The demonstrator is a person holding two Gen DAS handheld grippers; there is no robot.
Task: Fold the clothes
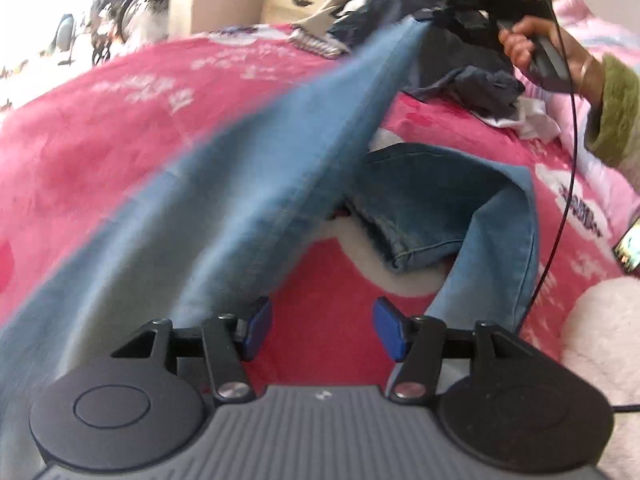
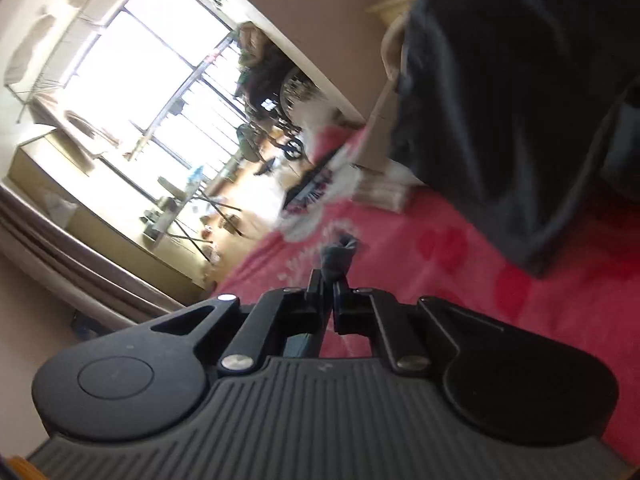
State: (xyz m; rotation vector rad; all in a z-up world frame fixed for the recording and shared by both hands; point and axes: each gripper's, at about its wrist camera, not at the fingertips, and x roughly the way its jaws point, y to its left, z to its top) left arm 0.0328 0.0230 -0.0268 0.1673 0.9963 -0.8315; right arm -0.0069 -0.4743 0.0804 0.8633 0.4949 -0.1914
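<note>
Jeans point(image 1: 248, 200) are spread over the pink bedspread point(image 1: 100, 128), one leg lifted taut toward the right gripper point(image 2: 328, 280), whose fingers are clamped on a bunched bit of blue fabric. Left gripper point(image 1: 322, 326) is held half-spread above the bedspread, nothing between the blue pads point(image 1: 258, 326).

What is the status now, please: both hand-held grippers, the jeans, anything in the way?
Left hand-held gripper open, empty. Right hand-held gripper shut on jeans, one end lifted. Dark clothes pile close behind.
</note>
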